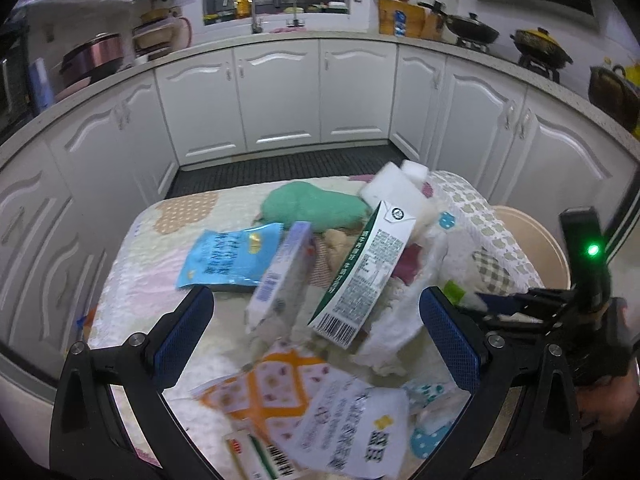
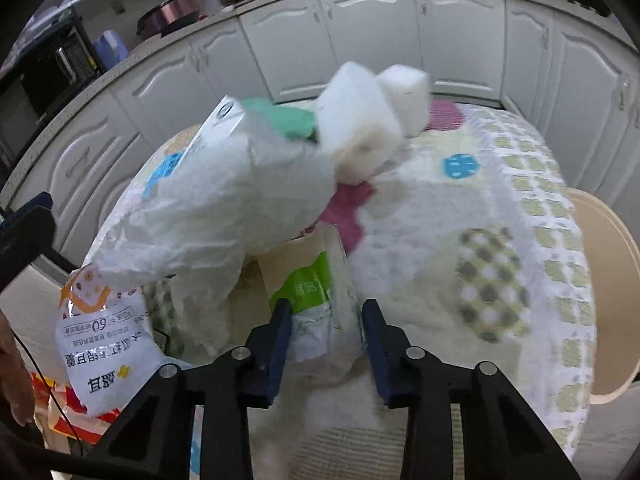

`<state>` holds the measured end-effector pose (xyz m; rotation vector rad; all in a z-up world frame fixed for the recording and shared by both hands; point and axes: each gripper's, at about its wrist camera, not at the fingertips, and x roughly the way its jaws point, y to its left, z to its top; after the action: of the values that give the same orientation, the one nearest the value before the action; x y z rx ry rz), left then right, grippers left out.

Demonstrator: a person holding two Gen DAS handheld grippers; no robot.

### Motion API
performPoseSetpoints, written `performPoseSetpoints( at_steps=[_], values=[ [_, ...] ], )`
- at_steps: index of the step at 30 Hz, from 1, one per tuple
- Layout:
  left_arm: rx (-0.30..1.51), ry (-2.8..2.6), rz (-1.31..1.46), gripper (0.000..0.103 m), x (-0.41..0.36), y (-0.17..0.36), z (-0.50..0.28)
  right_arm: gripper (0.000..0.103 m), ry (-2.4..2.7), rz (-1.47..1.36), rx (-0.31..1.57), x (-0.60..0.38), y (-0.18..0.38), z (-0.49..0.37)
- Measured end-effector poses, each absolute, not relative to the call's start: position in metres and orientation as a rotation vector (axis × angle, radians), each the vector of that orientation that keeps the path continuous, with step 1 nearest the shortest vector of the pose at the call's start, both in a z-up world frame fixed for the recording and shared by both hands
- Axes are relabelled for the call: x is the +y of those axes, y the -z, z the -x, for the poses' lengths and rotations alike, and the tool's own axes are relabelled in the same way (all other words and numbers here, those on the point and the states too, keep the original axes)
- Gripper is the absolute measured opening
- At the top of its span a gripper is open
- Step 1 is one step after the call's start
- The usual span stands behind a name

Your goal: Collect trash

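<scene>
A heap of trash lies on a quilt-covered table point(image 1: 132, 280). In the left wrist view I see a blue snack bag point(image 1: 228, 258), a lilac box point(image 1: 280, 276), a green-and-white carton point(image 1: 366, 276), an orange-and-white wrapper point(image 1: 320, 412) and crumpled white plastic point(image 1: 404, 320). My left gripper point(image 1: 316, 336) is open wide above the heap, holding nothing. In the right wrist view my right gripper point(image 2: 326, 328) is closed on a green-and-white packet point(image 2: 316, 308). A big white plastic bag point(image 2: 224, 204) and white foam blocks point(image 2: 360, 132) lie beyond it.
A beige bin point(image 2: 616, 280) stands at the table's right edge; it also shows in the left wrist view point(image 1: 536, 240). A green cloth point(image 1: 316, 206) lies at the table's far side. White kitchen cabinets point(image 1: 280, 96) ring the room, with a dark floor mat point(image 1: 280, 168) beyond the table.
</scene>
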<state>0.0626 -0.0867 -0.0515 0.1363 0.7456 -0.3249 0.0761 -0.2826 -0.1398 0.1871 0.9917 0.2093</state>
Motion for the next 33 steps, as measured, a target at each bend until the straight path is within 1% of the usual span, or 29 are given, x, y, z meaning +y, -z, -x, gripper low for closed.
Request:
performPoseSetpoints(
  at_steps=[8, 17, 20, 29, 33],
  values=[
    [0.778, 0.384, -0.196, 0.102, -0.125, 0.061, -0.065, 0.033, -0.094, -0.254, 0.974, -0.337, 0.133, -0.057],
    [0.824, 0.475, -0.249, 0.101, -0.148, 0.07, -0.058, 0.033, -0.076, -0.288, 0.959, -0.357, 0.131, -0.045],
    [0.867, 0.524, -0.281, 0.095, -0.159, 0.08, -0.053, 0.033, -0.083, -0.3, 0.958, -0.36, 0.133, -0.044],
    [0.925, 0.483, -0.416, 0.095, -0.21, 0.117, -0.066, 0.033, -0.078, -0.332, 0.959, -0.375, 0.138, -0.041],
    [0.892, 0.409, -0.483, 0.095, -0.224, 0.128, -0.08, 0.033, -0.064, -0.361, 0.952, -0.388, 0.138, -0.037]
  ],
)
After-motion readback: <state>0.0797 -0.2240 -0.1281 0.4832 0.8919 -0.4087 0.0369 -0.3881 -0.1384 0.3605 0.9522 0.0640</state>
